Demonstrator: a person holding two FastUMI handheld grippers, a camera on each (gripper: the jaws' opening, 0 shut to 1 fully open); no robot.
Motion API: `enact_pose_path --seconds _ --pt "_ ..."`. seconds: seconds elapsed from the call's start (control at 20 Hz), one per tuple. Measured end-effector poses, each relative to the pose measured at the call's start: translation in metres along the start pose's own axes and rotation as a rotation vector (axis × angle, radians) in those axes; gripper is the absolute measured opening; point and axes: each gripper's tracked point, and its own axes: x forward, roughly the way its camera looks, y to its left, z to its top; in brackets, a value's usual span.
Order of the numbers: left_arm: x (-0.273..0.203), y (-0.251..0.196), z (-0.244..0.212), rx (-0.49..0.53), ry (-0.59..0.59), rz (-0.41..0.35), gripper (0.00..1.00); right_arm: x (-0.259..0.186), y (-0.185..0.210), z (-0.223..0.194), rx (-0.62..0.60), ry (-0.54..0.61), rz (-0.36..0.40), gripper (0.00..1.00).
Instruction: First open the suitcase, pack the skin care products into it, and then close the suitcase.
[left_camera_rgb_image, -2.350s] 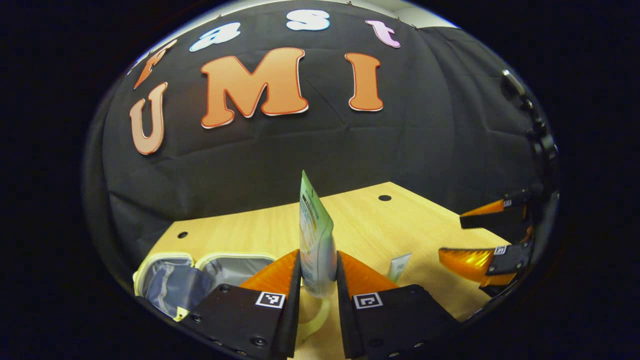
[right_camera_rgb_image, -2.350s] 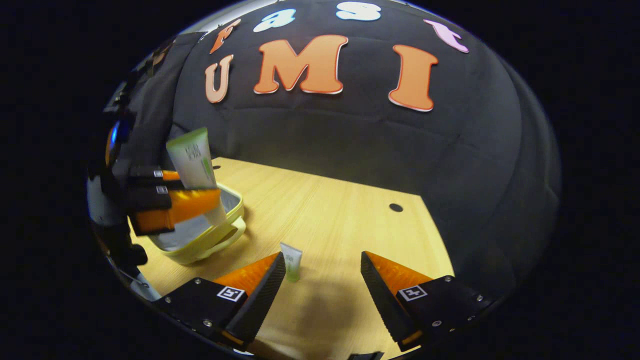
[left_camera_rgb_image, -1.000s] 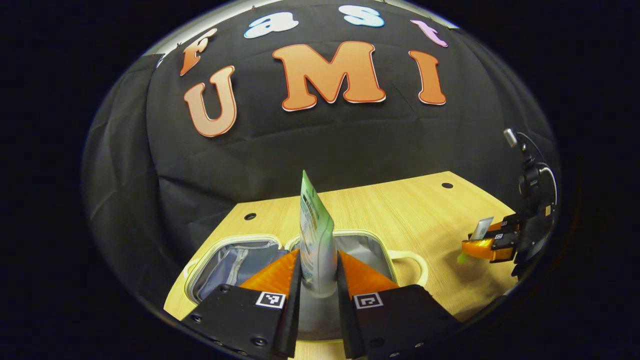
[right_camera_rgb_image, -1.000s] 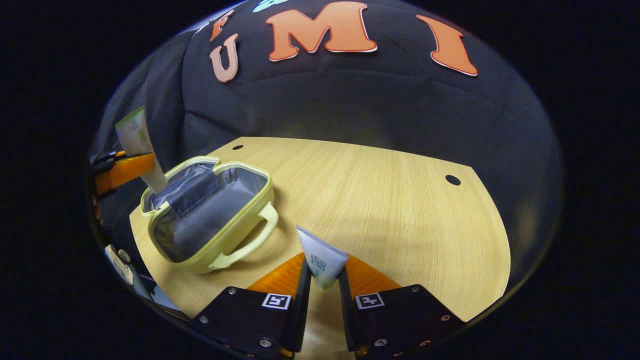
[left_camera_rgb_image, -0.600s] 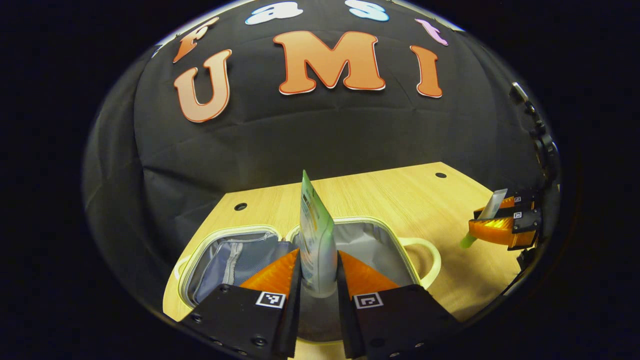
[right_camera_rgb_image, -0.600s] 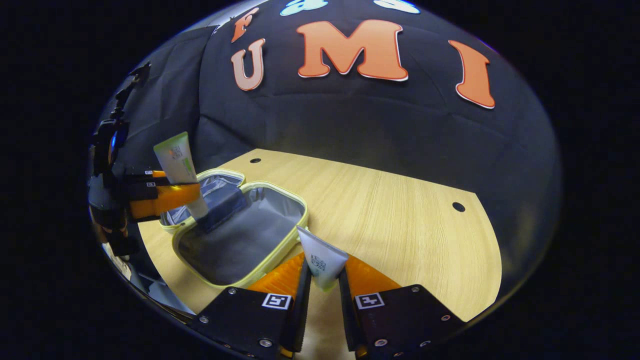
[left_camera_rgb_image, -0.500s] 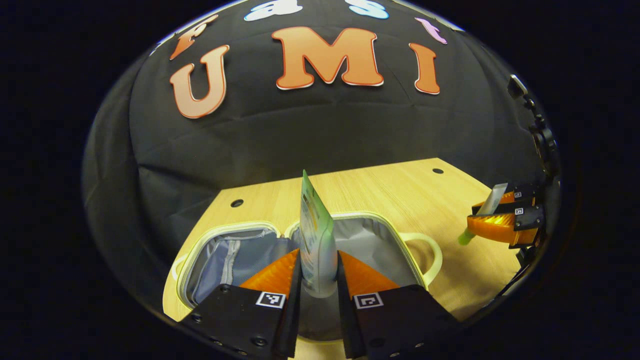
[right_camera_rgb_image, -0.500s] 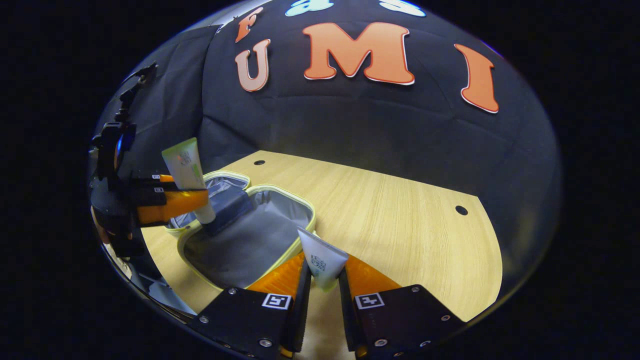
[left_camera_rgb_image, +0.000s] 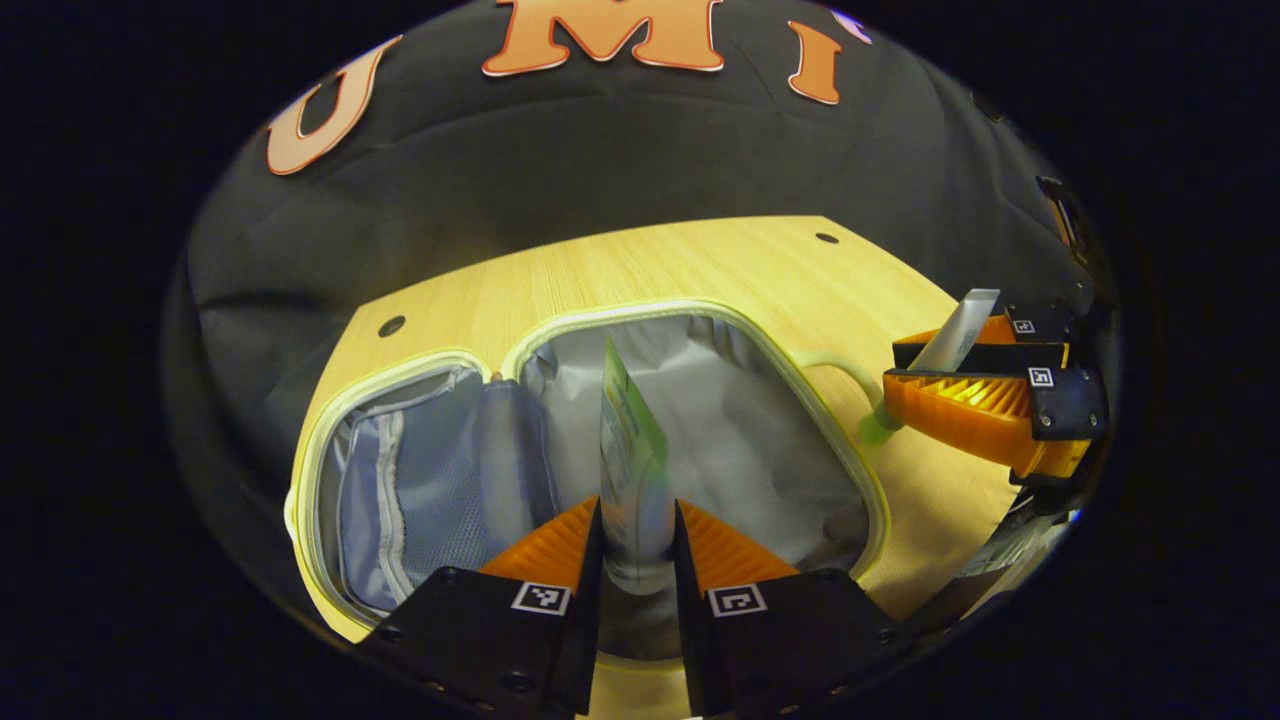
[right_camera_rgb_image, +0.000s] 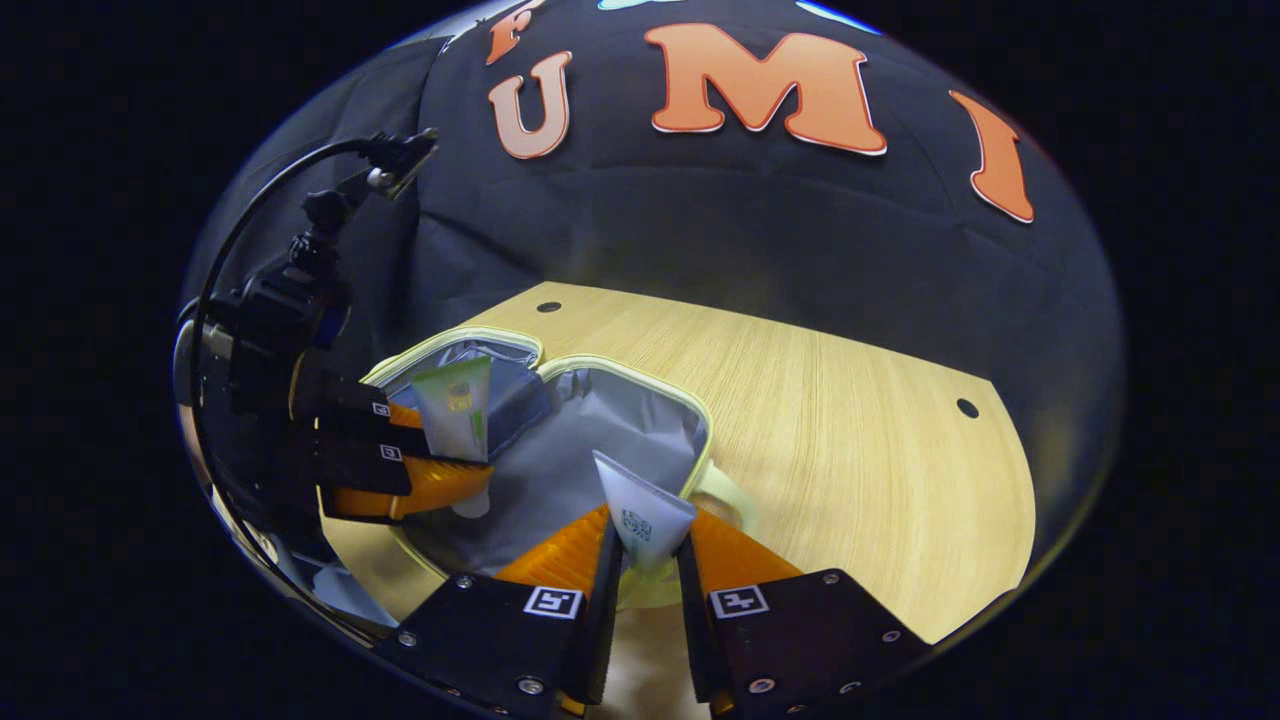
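Observation:
The small pale-yellow suitcase (left_camera_rgb_image: 700, 312) lies open on the wooden table, its grey lining showing, and appears as the suitcase (right_camera_rgb_image: 640, 382) in the right gripper view too. My left gripper (left_camera_rgb_image: 637, 545) is shut on a tall green-and-white tube (left_camera_rgb_image: 628, 450), held upright over the suitcase's right half. The same tube (right_camera_rgb_image: 455, 405) and left gripper (right_camera_rgb_image: 420, 470) appear at the left of the right gripper view. My right gripper (right_camera_rgb_image: 645, 560) is shut on a small white tube (right_camera_rgb_image: 640, 520) with a green cap, right at the suitcase's handle side. That gripper (left_camera_rgb_image: 985, 395) hangs just beside the handle.
The wooden table (right_camera_rgb_image: 850, 420) stretches wide to the right of the suitcase, with small round holes (right_camera_rgb_image: 966, 408) near its back edge. The suitcase's left half holds a blue mesh pocket (left_camera_rgb_image: 430, 480). The table's front edge runs just under both grippers.
Both grippers have moved in and down over the open suitcase, each still holding its tube. The big tube now hangs low over the grey lining; the small tube has come up to the handle.

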Motion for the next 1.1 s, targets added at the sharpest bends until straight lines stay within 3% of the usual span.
enact_pose_path --seconds 0.2,0.55,0.6,0.7,0.8,0.9,1.0,1.05,1.1 --pt "0.007 0.006 -0.016 -0.058 0.107 0.034 0.35 0.008 0.005 0.0 0.01 0.02 0.01 0.33" --pt "0.036 0.021 -0.016 -0.086 0.148 0.143 0.37 0.01 0.004 0.005 0.043 0.028 0.053 0.33" --pt "0.042 0.021 -0.017 -0.092 0.154 0.15 0.39 0.01 0.003 0.006 0.048 0.027 0.057 0.29" --pt "0.043 0.021 -0.016 -0.099 0.15 0.158 0.36 0.011 0.003 0.006 0.048 0.034 0.07 0.33" --pt "0.04 0.013 -0.011 -0.105 0.115 0.107 0.45 0.01 0.002 0.008 0.052 0.036 0.09 0.33" --pt "0.03 0.015 -0.002 -0.103 0.057 0.11 0.57 0.01 0.002 0.011 0.067 0.035 0.111 0.33" --pt "0.012 0.023 0.012 -0.079 -0.025 0.15 0.74 0.013 0.004 0.014 0.084 0.036 0.132 0.33" --pt "-0.003 0.03 0.02 -0.074 -0.069 0.2 0.79 0.014 0.007 0.015 0.086 0.04 0.149 0.33" --pt "-0.017 0.038 0.028 -0.085 -0.107 0.237 0.9 0.019 0.014 0.015 0.082 0.05 0.165 0.33"
